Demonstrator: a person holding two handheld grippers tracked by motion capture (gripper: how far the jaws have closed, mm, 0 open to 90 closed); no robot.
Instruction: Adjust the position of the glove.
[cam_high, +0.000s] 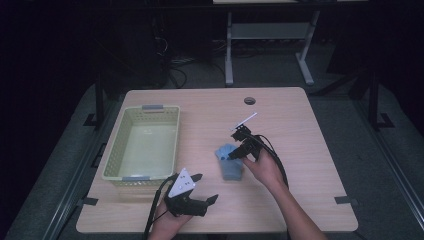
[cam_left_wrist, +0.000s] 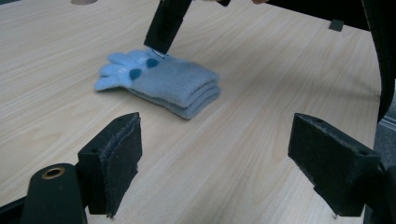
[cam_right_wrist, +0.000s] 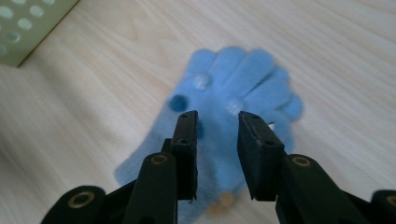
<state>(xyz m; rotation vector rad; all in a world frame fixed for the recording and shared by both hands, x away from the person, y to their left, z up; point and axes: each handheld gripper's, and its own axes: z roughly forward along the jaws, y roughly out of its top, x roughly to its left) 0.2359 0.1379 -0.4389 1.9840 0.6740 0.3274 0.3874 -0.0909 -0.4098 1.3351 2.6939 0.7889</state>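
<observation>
Right gripper (cam_high: 239, 150) is tipped down over the blue gloves (cam_high: 229, 162) near the middle of the table (cam_high: 300, 165); in the right gripper view (cam_right_wrist: 217, 154) its jaws stand a narrow gap apart, one either side of the glove palm, and whether the pads press the fabric or sit just above it cannot be told, as that frame is soft with blur. The near end of the gloves is cut off behind the jaw bases there, so the cuffs are hidden. In the left gripper view the gloves (cam_left_wrist: 161, 81) lie flat as a stacked pair, fingers towards the left of that frame, dark blue dots on the upper one; one black jaw of the right gripper (cam_left_wrist: 167, 23) comes down onto the finger end, its other jaw out of frame at the top. Left gripper (cam_high: 197, 189) is held at the near edge of the table, jaws wide apart with nothing between them, well short of the gloves and aimed towards them. A pale green basket (cam_high: 120, 150) stands at the left side of the table, apart from the gloves; its corner shows, out of focus, in the right gripper view.
</observation>
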